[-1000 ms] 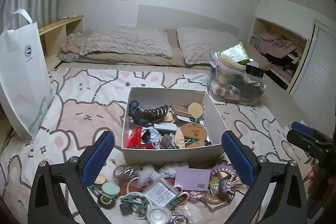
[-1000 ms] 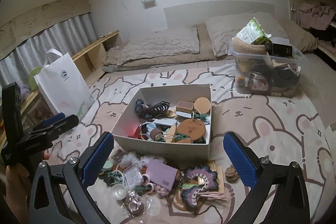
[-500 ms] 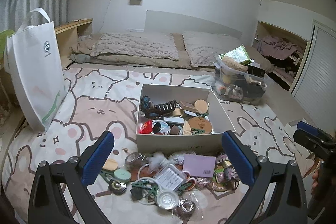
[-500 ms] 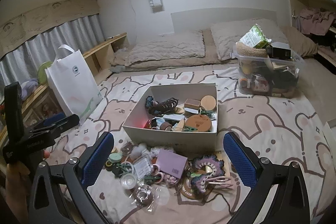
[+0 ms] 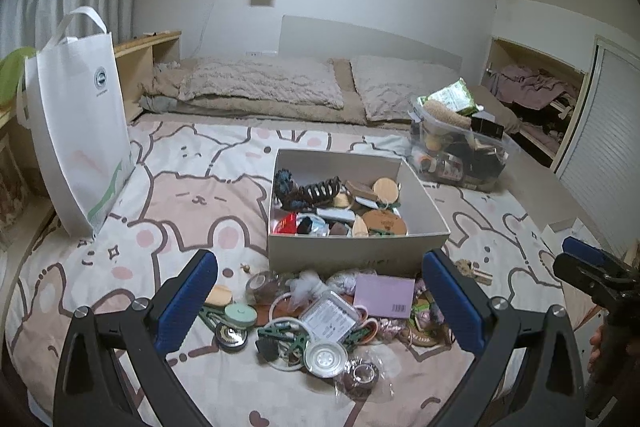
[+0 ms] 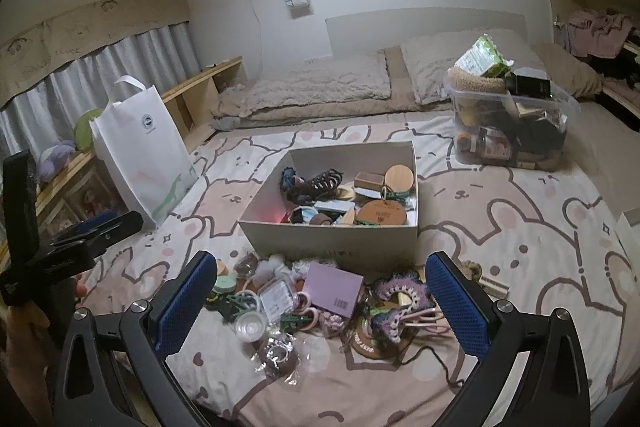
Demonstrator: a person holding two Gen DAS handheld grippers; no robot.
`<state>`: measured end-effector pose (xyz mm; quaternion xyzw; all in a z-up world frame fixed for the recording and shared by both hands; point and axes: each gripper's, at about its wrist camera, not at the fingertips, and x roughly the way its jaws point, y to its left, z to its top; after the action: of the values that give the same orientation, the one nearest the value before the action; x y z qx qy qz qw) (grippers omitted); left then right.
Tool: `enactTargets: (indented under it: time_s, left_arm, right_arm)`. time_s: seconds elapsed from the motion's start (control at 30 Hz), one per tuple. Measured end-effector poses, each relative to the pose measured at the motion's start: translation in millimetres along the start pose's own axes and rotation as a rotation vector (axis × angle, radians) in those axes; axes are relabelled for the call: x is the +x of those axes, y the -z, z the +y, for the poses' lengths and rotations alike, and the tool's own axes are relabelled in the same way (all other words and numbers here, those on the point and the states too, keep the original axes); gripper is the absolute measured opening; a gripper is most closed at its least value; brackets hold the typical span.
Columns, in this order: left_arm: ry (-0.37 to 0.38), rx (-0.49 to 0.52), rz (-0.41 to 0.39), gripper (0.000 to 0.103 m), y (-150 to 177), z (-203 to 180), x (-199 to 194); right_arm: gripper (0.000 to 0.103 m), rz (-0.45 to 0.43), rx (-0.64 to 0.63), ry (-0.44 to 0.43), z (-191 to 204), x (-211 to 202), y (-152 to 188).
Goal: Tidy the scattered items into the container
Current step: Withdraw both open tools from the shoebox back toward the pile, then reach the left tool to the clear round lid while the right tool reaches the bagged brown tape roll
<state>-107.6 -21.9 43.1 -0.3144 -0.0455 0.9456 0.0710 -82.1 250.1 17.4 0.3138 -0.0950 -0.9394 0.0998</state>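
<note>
Left tool (image 5: 320,297) held above near edge of bed, blue pads wide apart, nothing between them. Right tool (image 6: 320,297) likewise spread wide & empty, hovering beside it; each tool shows at the edge of the other's view.

Grey cardboard box (image 5: 356,251) sits mid-bed on bear-print bedspread (image 5: 192,195), already part-filled: dark claw hair clip (image 5: 320,189), round wooden lids, brown leather tag, misc small bits.

Scattered items lie in a heap just in front of box's near wall: purple card w/ barcode (image 5: 384,295), clear plastic case (image 5: 329,315), round clear lid (image 5: 325,359), mint-green tin (image 5: 240,314), green clips, rings. In right view a purple crochet piece (image 6: 400,297) lies at heap's right side.

White tote bag (image 5: 80,131) upright at bed's left edge. Clear storage bin (image 5: 460,159), overfull, stands beyond the box to the right, near pillows
</note>
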Motion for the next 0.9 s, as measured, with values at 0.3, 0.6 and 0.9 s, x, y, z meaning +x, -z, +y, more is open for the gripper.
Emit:
enactTargets:
  time_s: [0.3,0.6,0.9]
  left_arm:
    - [-0.021,0.003,0.061,0.103,28.7,8.4,17.0]
    - [-0.015,-0.030,0.153,0.103,69.9,18.9,38.0]
    - [0.043,0.000,0.206,0.103,97.0,9.5,55.0]
  right_arm:
    - [0.103,0.039,0.009,0.009,-1.7,18.0,27.9]
    - [0.103,0.097,0.018,0.016,-4.3,34.2,57.9]
    - [0.103,0.156,0.032,0.017,-6.8,58.7,88.3]
